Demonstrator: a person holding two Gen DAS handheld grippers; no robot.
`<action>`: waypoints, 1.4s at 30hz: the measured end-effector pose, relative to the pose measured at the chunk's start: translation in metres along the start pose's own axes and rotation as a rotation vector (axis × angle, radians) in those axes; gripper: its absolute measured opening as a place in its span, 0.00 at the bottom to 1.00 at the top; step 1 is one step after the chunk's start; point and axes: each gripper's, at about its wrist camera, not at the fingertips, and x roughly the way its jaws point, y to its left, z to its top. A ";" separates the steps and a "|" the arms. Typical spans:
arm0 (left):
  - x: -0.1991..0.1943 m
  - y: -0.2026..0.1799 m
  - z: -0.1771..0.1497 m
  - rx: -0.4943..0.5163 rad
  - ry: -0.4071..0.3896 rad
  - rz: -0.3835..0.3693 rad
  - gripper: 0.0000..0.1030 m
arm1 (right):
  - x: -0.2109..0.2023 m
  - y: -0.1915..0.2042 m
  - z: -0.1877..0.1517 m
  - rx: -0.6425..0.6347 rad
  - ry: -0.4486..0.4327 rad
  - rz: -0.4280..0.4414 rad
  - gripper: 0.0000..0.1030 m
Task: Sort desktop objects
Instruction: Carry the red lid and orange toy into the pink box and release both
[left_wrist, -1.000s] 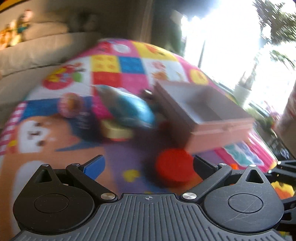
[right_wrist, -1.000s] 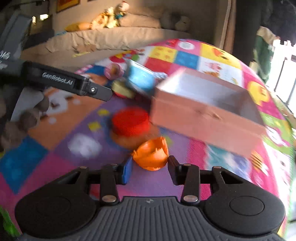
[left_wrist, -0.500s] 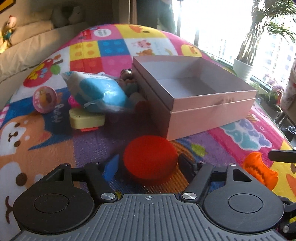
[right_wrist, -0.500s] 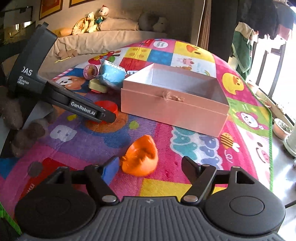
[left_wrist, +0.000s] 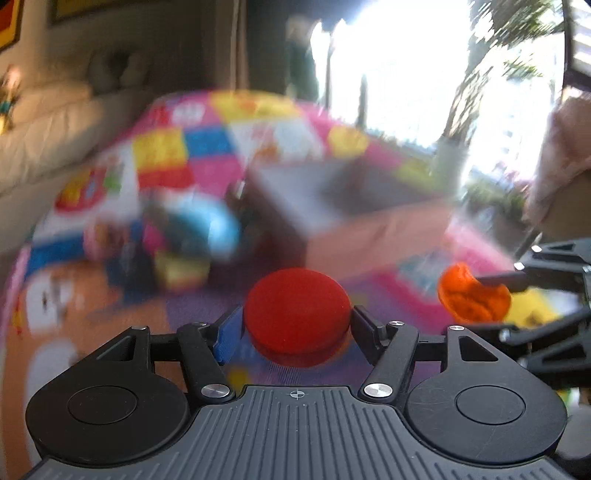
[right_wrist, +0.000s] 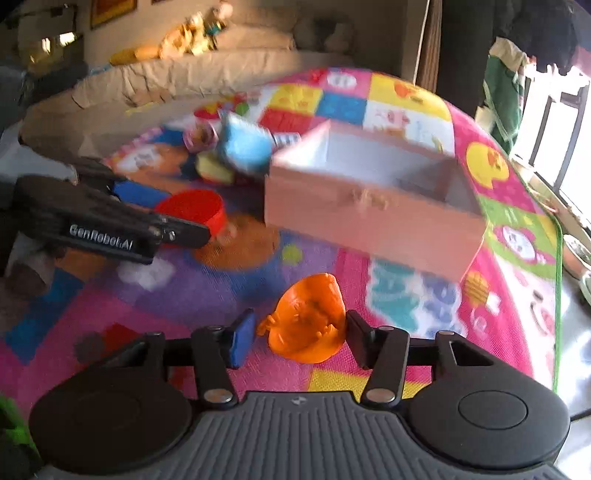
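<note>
My left gripper (left_wrist: 297, 326) is shut on a red round disc (left_wrist: 297, 315) and holds it above the colourful play mat (left_wrist: 122, 306); the disc also shows in the right wrist view (right_wrist: 192, 212). My right gripper (right_wrist: 299, 332) is shut on an orange ridged toy (right_wrist: 306, 319), which also shows in the left wrist view (left_wrist: 472, 297) at the right. An open pink box (right_wrist: 373, 206) stands on the mat beyond both grippers; it is blurred in the left wrist view (left_wrist: 354, 214).
A blue-and-white packet (right_wrist: 243, 146), a yellow case (right_wrist: 212, 166) and a small round pink toy (right_wrist: 197, 134) lie left of the box. A beige sofa (right_wrist: 221, 74) with plush toys runs behind the mat. Windows and a plant are to the right.
Both grippers closed on their objects: the left on the red disc, the right on the orange toy. Both have lifted and are moving, so the views are blurred.
</note>
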 end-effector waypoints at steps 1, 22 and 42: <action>-0.009 -0.001 0.014 0.017 -0.054 -0.012 0.67 | -0.013 -0.004 0.008 -0.004 -0.043 0.002 0.51; 0.063 0.051 0.053 -0.088 -0.084 0.110 0.94 | 0.046 -0.070 0.075 0.061 -0.179 -0.187 0.63; -0.015 0.119 -0.050 -0.318 -0.012 0.257 0.98 | 0.194 0.056 0.190 0.060 0.045 0.097 0.77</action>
